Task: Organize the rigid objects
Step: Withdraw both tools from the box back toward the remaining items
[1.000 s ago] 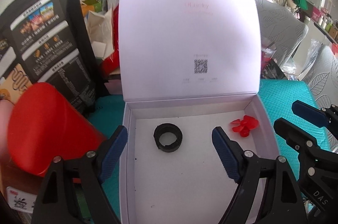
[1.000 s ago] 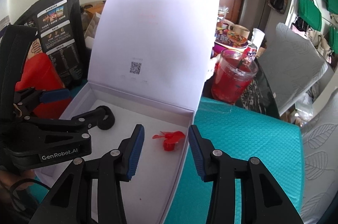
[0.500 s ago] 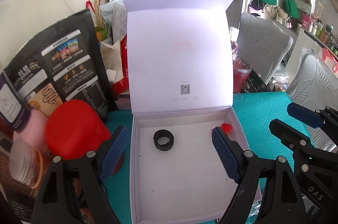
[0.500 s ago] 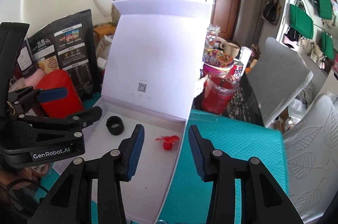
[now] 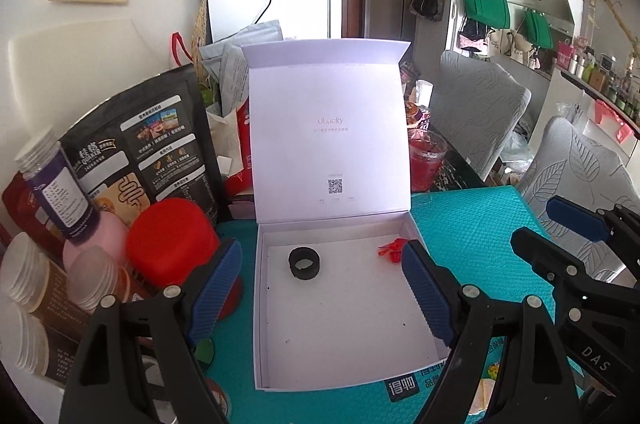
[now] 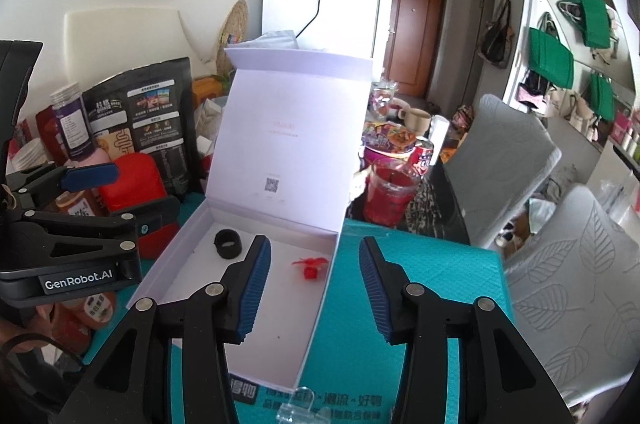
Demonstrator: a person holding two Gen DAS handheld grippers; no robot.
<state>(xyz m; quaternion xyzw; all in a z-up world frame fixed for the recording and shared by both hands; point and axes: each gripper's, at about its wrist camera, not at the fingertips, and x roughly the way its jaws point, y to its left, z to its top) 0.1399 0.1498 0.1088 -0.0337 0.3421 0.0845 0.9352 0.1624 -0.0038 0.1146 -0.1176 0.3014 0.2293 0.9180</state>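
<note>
A white box [image 5: 262, 308] [image 6: 316, 320] lies on the teal mat with its lid standing upright at the back. Inside, a black ring [image 5: 304, 263] [image 6: 228, 243] rests left of centre and a small red propeller-like piece [image 5: 390, 249] [image 6: 309, 266] sits in the far right corner. My left gripper [image 5: 322, 288] hangs open above the box's near half, holding nothing. My right gripper [image 6: 314, 288] hovers over the box's right edge; its jaws are opening with nothing between them. Each gripper shows at the edge of the other's view.
Left of the box stand a red container [image 5: 168, 244], a black snack pouch [image 5: 140, 148], a purple-labelled bottle [image 5: 60, 184] and stacked lidded cups [image 5: 24, 284]. A red drink cup [image 6: 390, 192] sits behind the box. Grey chairs [image 6: 504, 176] stand at right. Small packets [image 5: 404, 388] lie near the front edge.
Both grippers have pulled back and risen away from the box, so the whole box and lid now show. The right gripper's jaws have widened. The ring and red piece stay put.
</note>
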